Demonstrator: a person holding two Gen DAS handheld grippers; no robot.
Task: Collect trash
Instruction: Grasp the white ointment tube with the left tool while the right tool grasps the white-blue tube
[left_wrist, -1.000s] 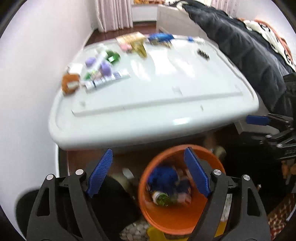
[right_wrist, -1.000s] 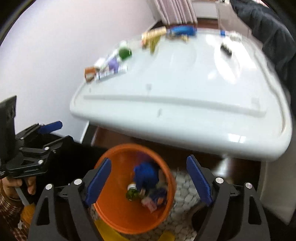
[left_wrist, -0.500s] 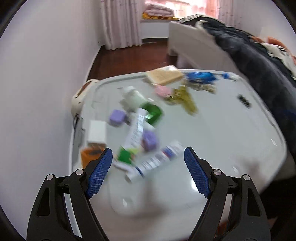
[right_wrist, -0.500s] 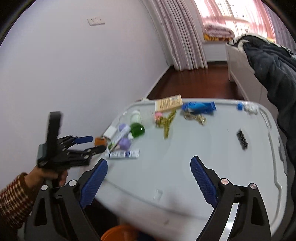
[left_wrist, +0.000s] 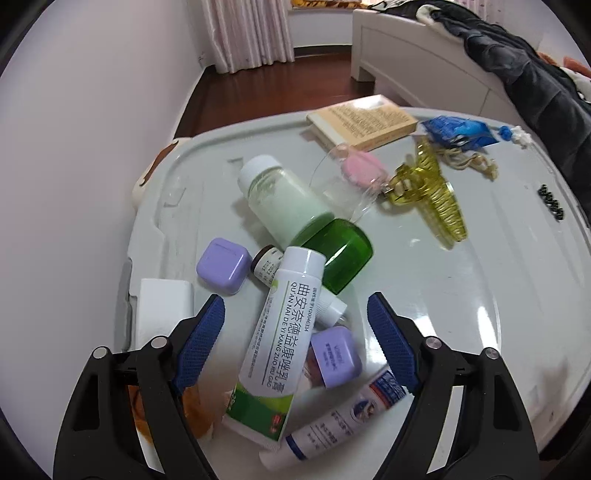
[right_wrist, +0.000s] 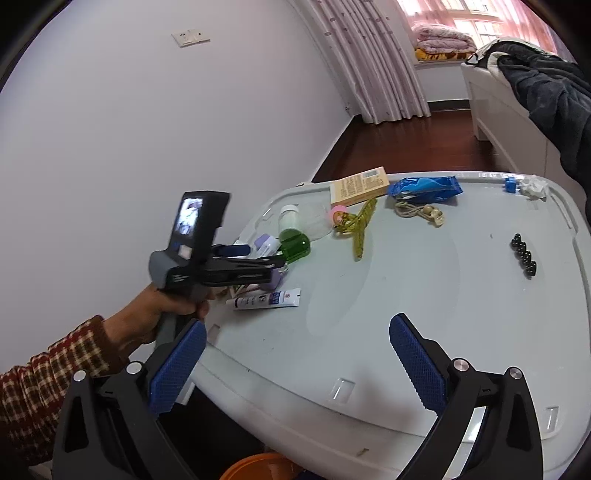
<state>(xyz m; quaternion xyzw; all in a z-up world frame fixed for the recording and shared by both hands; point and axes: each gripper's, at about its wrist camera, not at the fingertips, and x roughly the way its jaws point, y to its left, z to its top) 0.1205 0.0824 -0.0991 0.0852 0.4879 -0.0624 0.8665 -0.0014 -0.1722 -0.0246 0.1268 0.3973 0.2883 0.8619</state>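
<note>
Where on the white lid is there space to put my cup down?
The lid is bare in its big middle, between the yellow hair clip, the black beads and the near edge by the right claw. The wall side is crowded: tubes, a green bottle and purple boxes, under the left claw.

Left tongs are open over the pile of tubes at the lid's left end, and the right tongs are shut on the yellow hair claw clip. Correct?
Not quite. The right wrist view shows the right tongs open and empty, apart from the translucent yellow hair claw clip lying on the white plastic lid. The left tongs are indeed open over the tubes.
</note>
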